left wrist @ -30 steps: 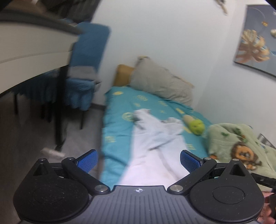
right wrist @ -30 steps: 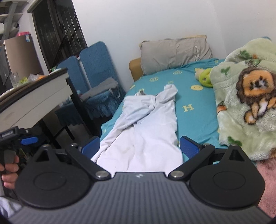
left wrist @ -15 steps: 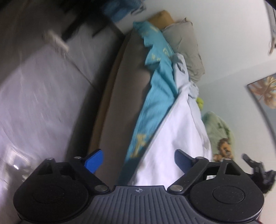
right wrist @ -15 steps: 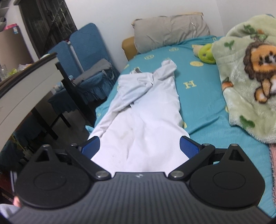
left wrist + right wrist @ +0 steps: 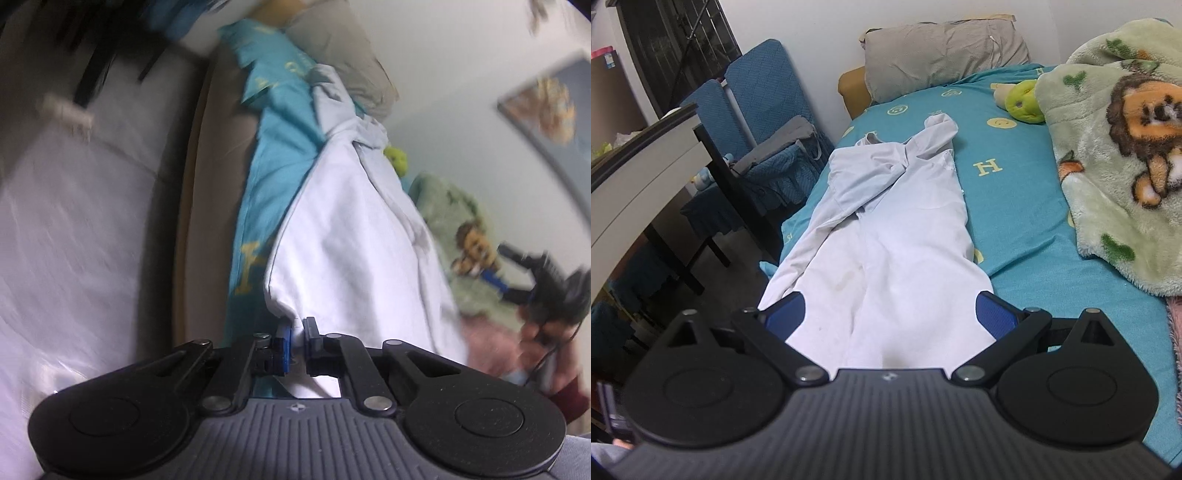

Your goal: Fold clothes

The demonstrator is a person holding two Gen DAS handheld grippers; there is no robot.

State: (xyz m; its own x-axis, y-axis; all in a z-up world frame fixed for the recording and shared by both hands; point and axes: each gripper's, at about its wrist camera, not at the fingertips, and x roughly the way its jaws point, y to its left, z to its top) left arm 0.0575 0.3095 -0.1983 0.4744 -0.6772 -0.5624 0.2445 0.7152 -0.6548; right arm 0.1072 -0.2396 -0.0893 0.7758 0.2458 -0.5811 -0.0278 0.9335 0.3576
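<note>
A long white garment (image 5: 886, 236) lies lengthwise on the teal bed sheet (image 5: 1015, 206), its upper part crumpled toward the pillow. My left gripper (image 5: 296, 332) is low at the bed's left edge; its jaws are closing tight on the garment's near left corner (image 5: 284, 314), and white cloth shows pinched between the blue pads. My right gripper (image 5: 890, 306) hangs open over the garment's near end with nothing pressed between its fingers. In the left wrist view the right gripper (image 5: 535, 273) appears at the far right, held in a hand.
A grey pillow (image 5: 942, 48) lies at the head of the bed. A green lion blanket (image 5: 1115, 155) and a green plush toy (image 5: 1023, 99) fill the right side. Blue chairs (image 5: 757, 107) and a table (image 5: 646, 166) stand left, beside the floor (image 5: 74, 240).
The left gripper dropped to the bed's edge, rolled, and closed from wide open onto the garment's corner. The right gripper moved slightly forward and down over the garment, still open.
</note>
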